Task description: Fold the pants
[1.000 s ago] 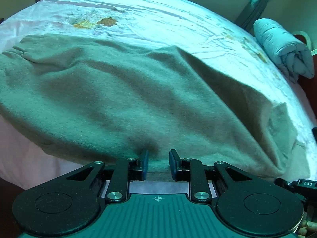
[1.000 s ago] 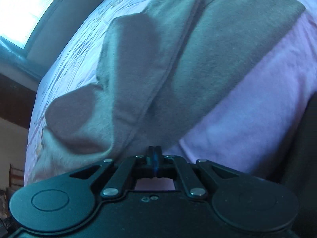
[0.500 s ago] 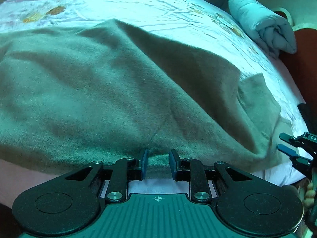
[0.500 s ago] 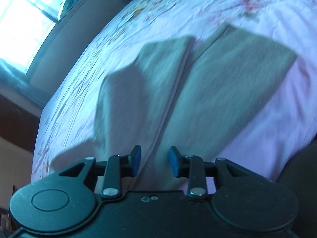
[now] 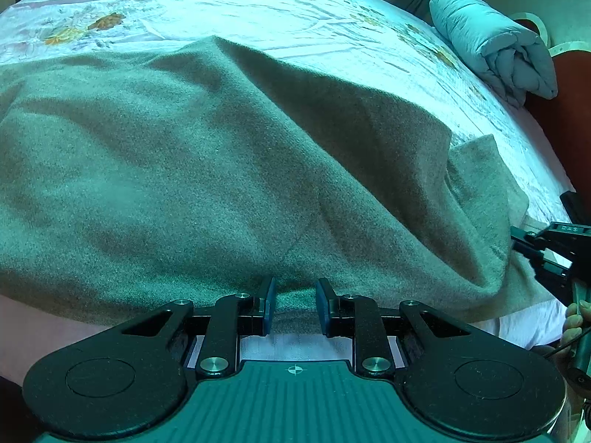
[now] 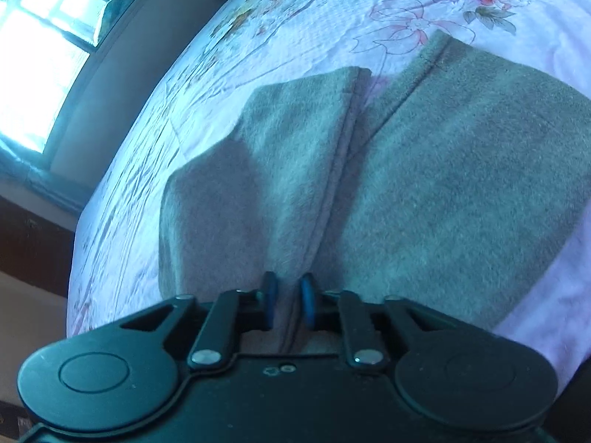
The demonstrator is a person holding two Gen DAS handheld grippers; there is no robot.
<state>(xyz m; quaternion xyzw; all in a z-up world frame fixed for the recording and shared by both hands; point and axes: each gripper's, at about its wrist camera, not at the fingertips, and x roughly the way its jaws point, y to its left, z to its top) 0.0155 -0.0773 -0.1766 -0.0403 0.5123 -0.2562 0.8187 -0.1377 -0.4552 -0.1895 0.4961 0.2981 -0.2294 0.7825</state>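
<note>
Grey-brown fleece pants [image 5: 221, 166] lie spread over a floral bed sheet [image 5: 295, 11]. My left gripper [image 5: 294, 304] is at their near edge, its blue pads narrowly apart with the hem pinched between them, and the cloth rises away from it. In the right wrist view the pants [image 6: 461, 184] show as two flat panels meeting at a long seam. My right gripper [image 6: 288, 304] is closing, and that seam fold fills the narrow gap between its pads. It also shows in the left wrist view as the right gripper [image 5: 524, 240], at the pants' right edge.
A rolled pale blue quilt [image 5: 495, 44] lies at the bed's far right, beside a red-brown surface [image 5: 569, 118]. A person's fingers [image 5: 576, 317] hold the right tool. A bright window [image 6: 37, 55] and a dark wall border the bed's left side.
The right gripper was shut, opened half a second ago, and has now narrowed onto the seam. The pants lie flatter in its view. The left gripper kept its grip while moving toward the quilt.
</note>
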